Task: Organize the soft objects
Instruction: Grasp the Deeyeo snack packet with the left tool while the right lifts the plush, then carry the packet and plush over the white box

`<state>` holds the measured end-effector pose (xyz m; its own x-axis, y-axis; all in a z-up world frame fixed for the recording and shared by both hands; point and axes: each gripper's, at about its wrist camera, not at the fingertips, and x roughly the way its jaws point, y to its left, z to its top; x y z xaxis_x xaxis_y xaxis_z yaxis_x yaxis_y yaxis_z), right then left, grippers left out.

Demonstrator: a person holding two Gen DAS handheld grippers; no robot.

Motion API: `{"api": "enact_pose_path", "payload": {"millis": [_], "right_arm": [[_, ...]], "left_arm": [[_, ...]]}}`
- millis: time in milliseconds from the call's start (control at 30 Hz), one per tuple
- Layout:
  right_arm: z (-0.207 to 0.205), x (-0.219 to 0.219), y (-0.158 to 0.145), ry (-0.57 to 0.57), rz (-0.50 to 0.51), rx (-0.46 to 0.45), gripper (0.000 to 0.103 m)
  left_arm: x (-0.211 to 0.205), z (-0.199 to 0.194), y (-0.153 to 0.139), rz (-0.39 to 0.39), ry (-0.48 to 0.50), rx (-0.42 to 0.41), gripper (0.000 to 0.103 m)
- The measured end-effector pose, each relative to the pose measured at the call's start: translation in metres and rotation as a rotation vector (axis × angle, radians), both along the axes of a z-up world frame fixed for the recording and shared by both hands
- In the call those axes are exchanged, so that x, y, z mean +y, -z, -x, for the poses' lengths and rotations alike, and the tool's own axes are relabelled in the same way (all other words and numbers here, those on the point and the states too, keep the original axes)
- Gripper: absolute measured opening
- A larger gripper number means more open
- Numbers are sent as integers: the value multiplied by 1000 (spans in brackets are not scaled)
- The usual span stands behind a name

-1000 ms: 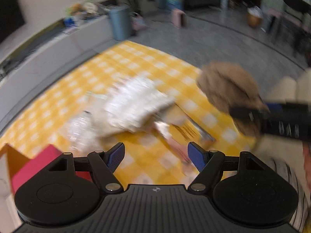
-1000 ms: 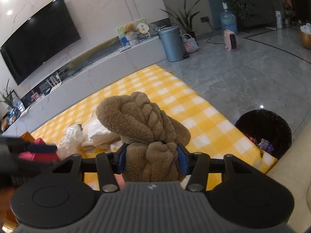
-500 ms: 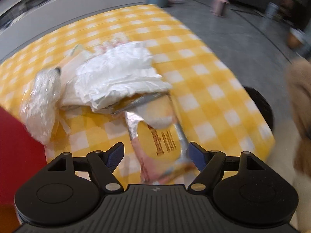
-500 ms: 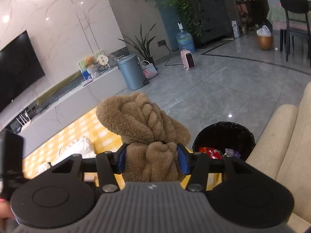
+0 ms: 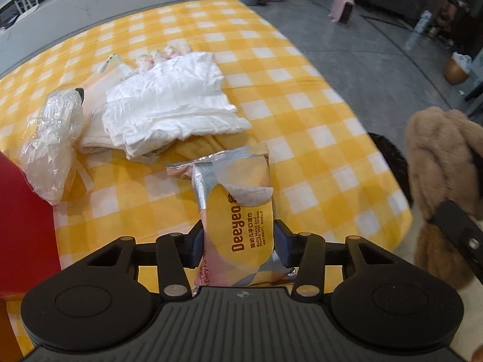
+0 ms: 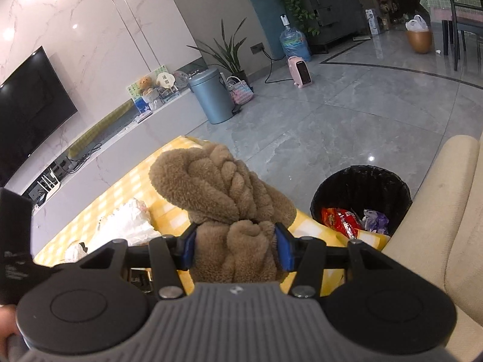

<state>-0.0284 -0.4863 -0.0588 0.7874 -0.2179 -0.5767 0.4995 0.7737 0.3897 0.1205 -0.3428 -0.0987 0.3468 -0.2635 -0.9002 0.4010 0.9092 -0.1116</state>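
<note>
Black gripper, blue pads (seemingly rubber)

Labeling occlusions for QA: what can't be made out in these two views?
- Left wrist: wet wipes pack near end hidden under the tongs' body.
- Left wrist: red box cut off by the left edge.
- Right wrist: trash bin contents too small to identify.

Wipes pack bottom hidden; red box perhaps cut off.

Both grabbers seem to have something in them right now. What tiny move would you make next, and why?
Probably lift the left gripper a little: its fingers are shut on the wet wipes pack, whose far end seems still to rest on the checkered cloth. The right gripper already holds the brown plush item up.
</note>
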Motion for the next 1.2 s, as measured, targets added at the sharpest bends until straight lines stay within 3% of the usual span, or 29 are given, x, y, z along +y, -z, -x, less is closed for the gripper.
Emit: {"api": "enact_pose_path", "payload": {"millis": [100, 300, 633, 867, 1067, 1200], "right_arm": [[1, 1, -1, -12, -6, -14, 52], [-3, 3, 0, -34, -8, -18, 52], [-9, 17, -12, -98, 29, -46, 52], [-12, 40, -30, -189, 58, -105, 52], [-19, 64, -44, -273, 94, -126, 52], [-25, 80, -52, -332, 103, -147, 52]], "left_arm": [[1, 8, -11, 4, 28, -47, 51], [5, 12, -22, 10, 53, -65, 49], [47, 18, -57, 52, 58, -108, 48], [99, 24, -91, 208, 48, -97, 48], [146, 37, -116, 206, 31, -189, 48], [193, 42, -128, 227, -54, -215, 48]]}}
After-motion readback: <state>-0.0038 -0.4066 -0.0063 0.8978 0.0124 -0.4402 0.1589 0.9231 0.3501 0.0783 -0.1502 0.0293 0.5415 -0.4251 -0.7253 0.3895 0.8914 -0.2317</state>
